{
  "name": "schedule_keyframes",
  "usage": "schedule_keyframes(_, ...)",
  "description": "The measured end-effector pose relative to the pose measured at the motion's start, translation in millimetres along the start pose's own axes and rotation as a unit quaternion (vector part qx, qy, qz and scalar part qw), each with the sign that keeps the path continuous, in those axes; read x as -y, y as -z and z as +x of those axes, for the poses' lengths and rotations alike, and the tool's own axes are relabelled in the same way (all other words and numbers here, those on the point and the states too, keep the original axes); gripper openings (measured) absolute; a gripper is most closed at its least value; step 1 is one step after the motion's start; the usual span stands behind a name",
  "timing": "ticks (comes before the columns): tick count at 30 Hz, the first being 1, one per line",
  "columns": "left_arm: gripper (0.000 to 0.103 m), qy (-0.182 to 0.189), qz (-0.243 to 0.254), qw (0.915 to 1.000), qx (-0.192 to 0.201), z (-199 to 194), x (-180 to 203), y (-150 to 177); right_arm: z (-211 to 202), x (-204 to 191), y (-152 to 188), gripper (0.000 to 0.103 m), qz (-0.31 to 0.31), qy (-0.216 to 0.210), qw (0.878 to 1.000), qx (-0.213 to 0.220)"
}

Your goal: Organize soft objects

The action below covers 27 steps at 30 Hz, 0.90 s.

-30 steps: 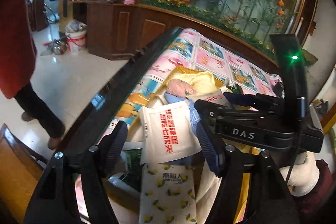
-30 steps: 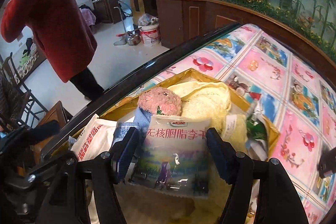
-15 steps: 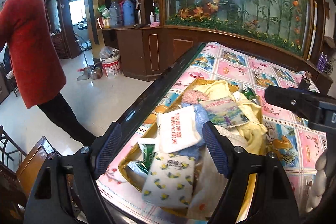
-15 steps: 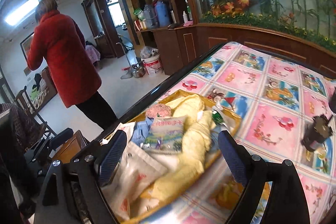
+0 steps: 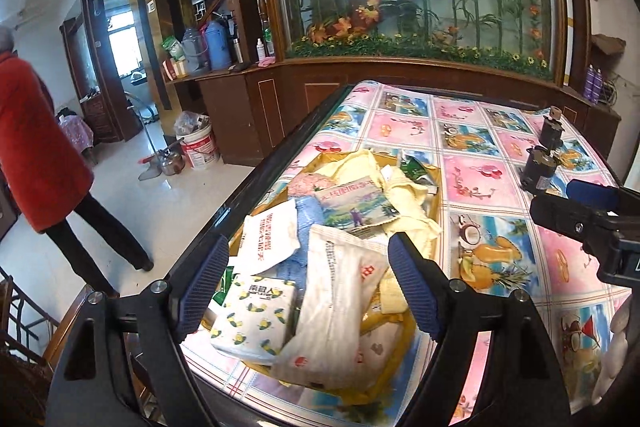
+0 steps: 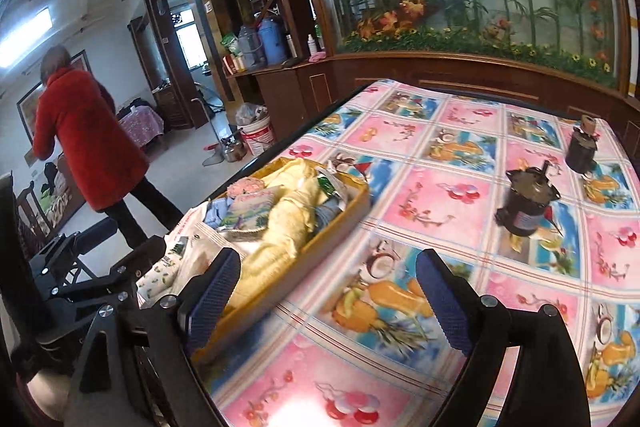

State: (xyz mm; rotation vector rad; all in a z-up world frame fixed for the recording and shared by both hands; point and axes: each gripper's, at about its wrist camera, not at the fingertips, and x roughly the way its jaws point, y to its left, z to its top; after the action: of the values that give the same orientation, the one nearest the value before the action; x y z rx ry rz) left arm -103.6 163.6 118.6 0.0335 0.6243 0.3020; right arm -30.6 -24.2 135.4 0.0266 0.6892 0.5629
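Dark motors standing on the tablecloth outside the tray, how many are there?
2. The nearer motor stands on the tablecloth right of the tray; the farther motor stands behind it, nearer the far edge. None looks hidden.

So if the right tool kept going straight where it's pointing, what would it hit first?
Probably the patterned pink and blue tablecloth, since the open right tool aims at bare cloth. The yellow tray sits left of that line and the dark cylindrical motor right, though depth is unclear.
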Motion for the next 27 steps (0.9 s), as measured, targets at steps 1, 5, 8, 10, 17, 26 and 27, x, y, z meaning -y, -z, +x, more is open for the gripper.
schedule_keyframes(1, 0.082, 0.0, 0.003, 1.0, 0.0, -1.1, 4.1, -0.2, -1.6, 2.9, 1.8, 0.091, 0.001, 0.002, 1.0, 0.0)
schedule_keyframes(5, 0.082, 0.0, 0.01, 1.0, 0.001, -4.8, 15.3, -0.6, -7.8, 12.7, 10.0, 0.091, 0.009, 0.008, 1.0, 0.001)
schedule_keyframes(8, 0.082, -0.004, 0.014, 0.9999, 0.005, -7.9, 21.1, -0.4, -11.3, 15.6, 16.7, 0.091, 0.014, 0.008, 1.0, 0.0)
schedule_keyframes(10, 0.082, -0.011, 0.013, 0.9997, 0.014, -11.3, 23.5, -0.2, -12.0, 15.2, 20.6, 0.091, 0.011, 0.008, 1.0, 0.0)
schedule_keyframes(17, 0.103, -0.015, -0.034, 0.9918, 0.122, -50.3, 21.4, 4.1, -13.4, 1.9, 31.6, 0.091, -0.013, 0.006, 1.0, 0.002)
schedule_keyframes(26, 0.103, 0.015, -0.043, 0.9971, 0.06, -23.6, 26.7, -2.7, -7.2, -10.8, 39.9, 0.091, -0.031, 0.008, 0.999, -0.006)
schedule_keyframes(27, 0.103, 0.021, -0.051, 0.997, 0.054, -21.1, 24.2, -2.8, -5.6, -12.0, 40.5, 0.091, -0.035, 0.01, 0.999, -0.009)
